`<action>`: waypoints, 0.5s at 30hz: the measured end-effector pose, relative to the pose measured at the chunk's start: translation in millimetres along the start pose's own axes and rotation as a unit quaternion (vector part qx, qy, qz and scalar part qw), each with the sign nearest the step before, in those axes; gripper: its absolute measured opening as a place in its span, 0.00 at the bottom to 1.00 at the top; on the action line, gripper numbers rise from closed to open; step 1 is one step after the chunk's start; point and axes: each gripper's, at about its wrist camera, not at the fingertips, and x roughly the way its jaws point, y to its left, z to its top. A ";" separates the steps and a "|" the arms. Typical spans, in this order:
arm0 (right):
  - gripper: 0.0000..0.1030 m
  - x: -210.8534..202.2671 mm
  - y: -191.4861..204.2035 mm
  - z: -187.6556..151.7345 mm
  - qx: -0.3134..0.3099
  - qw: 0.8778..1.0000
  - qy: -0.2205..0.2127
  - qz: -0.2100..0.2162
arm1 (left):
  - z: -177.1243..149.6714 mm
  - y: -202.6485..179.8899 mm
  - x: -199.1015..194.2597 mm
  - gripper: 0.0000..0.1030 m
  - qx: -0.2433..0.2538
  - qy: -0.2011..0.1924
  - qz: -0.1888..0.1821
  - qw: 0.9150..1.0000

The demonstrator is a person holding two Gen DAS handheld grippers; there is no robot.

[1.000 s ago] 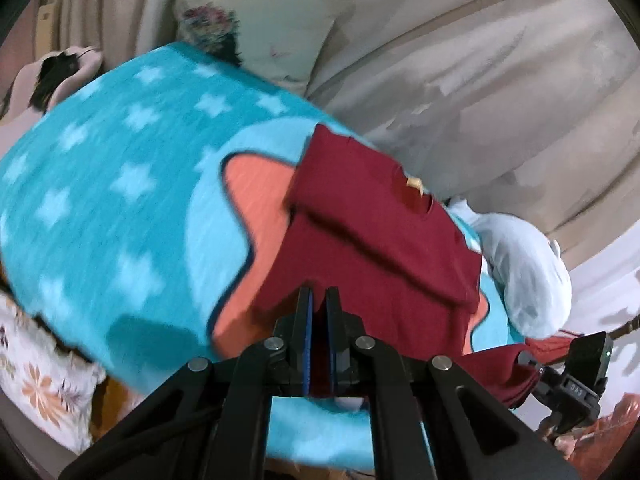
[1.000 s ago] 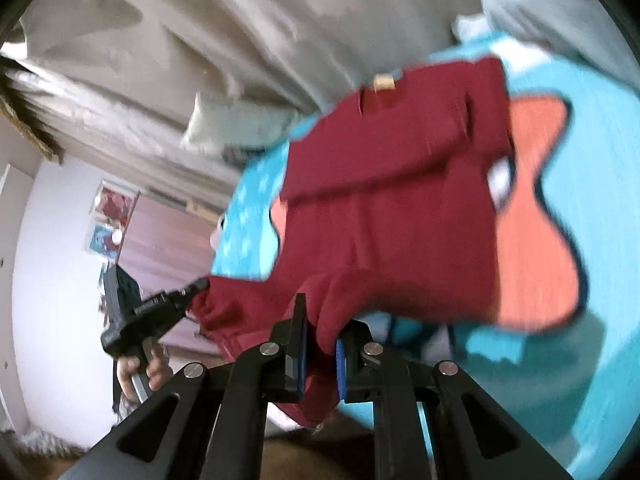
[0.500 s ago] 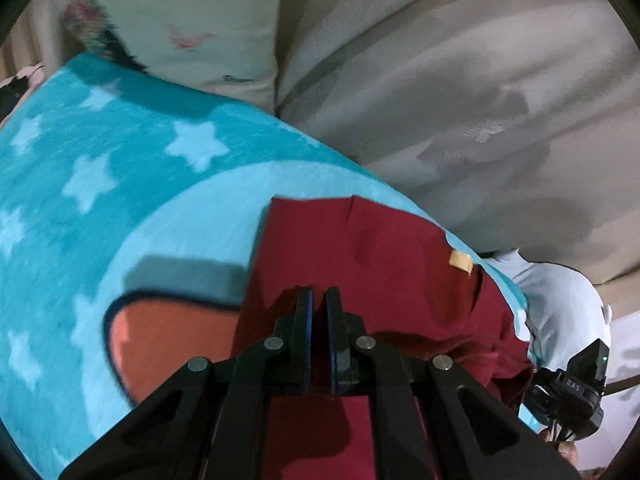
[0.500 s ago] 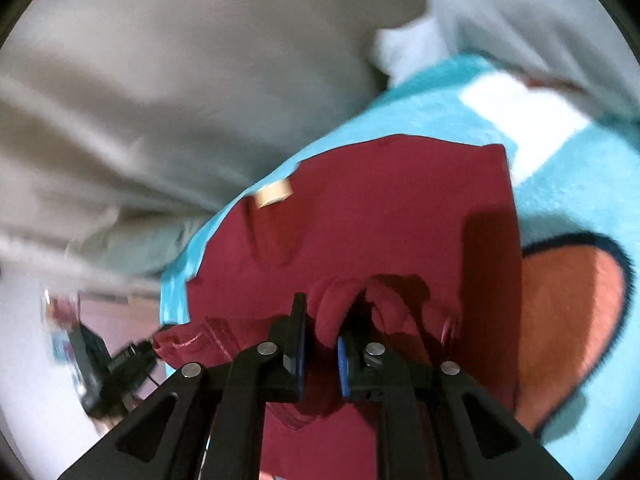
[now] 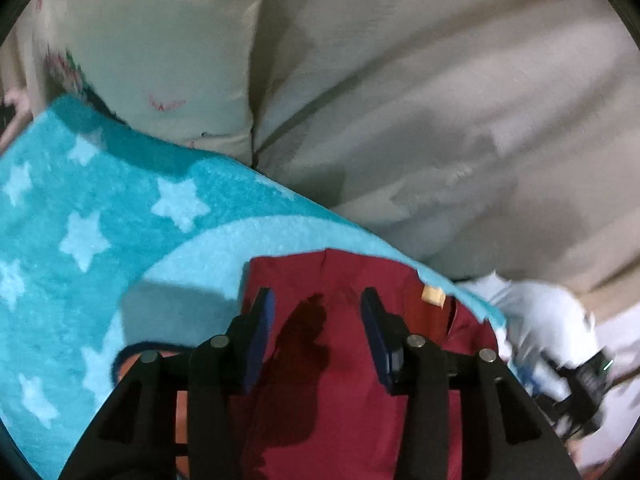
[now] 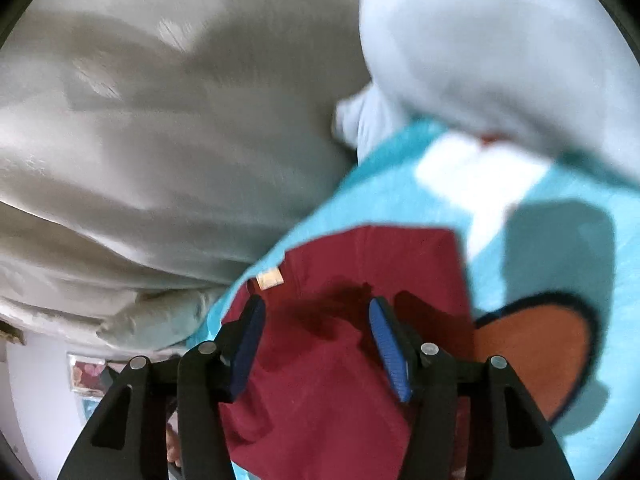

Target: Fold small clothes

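Note:
A small dark red garment [image 5: 340, 380] lies folded on a turquoise blanket [image 5: 100, 240] with white stars. A tan label [image 5: 433, 295] marks its neck. My left gripper [image 5: 316, 300] is open, its jaws wide apart just above the garment's far edge, holding nothing. In the right wrist view the same garment [image 6: 320, 392] lies below my right gripper [image 6: 316, 308], which is also open and empty. The label shows in the right wrist view [image 6: 270, 279] just beyond its left finger.
Beige sofa cushions [image 5: 400, 100] rise right behind the blanket. A pale blue soft toy [image 6: 500, 40] lies at the blanket's edge by the garment. An orange patch [image 6: 532, 356] is part of the blanket's print. The right gripper's black body [image 5: 580, 392] shows at the lower right of the left wrist view.
Both grippers were shut on the garment's edge and carried it forward over the garment's body. Now both have opened and the red cloth lies released and folded.

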 end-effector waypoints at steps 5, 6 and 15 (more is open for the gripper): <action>0.58 -3.4 44.1 -27.7 -0.098 0.995 0.021 -0.002 | -37.8 -27.3 -11.1 0.57 0.070 -0.011 0.005 0.997; 0.58 5.3 52.3 -35.3 -0.119 0.992 0.033 -0.006 | -41.4 -29.9 -6.3 0.58 0.076 -0.004 0.003 0.997; 0.42 94.0 37.4 -25.9 -0.179 0.970 0.055 -0.153 | -45.1 15.1 50.7 0.57 0.024 0.028 0.075 0.996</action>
